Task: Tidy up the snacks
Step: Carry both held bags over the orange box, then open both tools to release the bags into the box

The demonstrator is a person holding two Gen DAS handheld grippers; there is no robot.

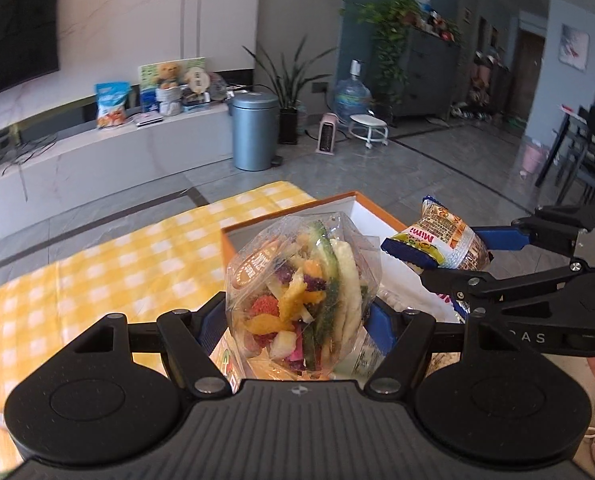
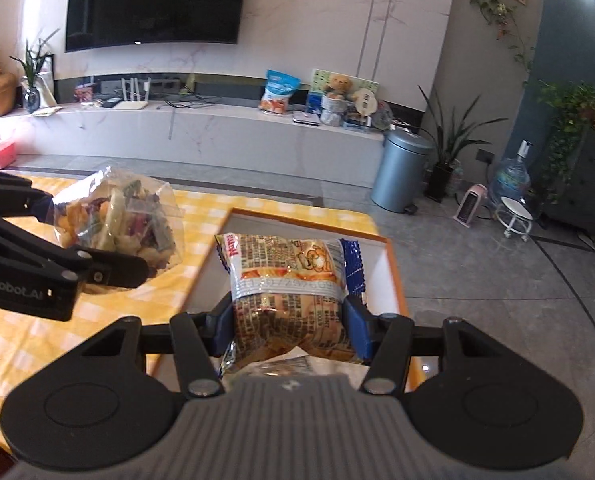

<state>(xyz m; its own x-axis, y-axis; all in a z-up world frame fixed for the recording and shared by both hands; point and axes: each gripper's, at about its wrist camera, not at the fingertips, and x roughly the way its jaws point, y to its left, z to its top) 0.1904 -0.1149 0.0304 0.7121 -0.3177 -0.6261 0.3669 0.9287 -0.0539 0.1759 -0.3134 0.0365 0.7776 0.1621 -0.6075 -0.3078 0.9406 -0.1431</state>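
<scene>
My left gripper (image 1: pixel 295 320) is shut on a clear bag of mixed dried fruit and vegetable chips (image 1: pixel 297 288) and holds it above the near edge of an orange-rimmed white box (image 1: pixel 361 198). The same bag (image 2: pixel 125 216) and left gripper (image 2: pixel 97 248) show at the left of the right wrist view. My right gripper (image 2: pixel 287 322) is shut on a Mimi snack packet (image 2: pixel 285 280) and holds it above the box (image 2: pixel 393 264). In the left wrist view the right gripper (image 1: pixel 457 254) and packet (image 1: pixel 437 240) are at the right.
The box sits on a yellow checked tablecloth (image 1: pixel 97 272). More packets lie inside the box below the grippers (image 2: pixel 285 366). Beyond the table are a grey floor, a blue bin (image 2: pixel 401 170), a white TV bench (image 2: pixel 177 128) and a small heater (image 1: pixel 326 133).
</scene>
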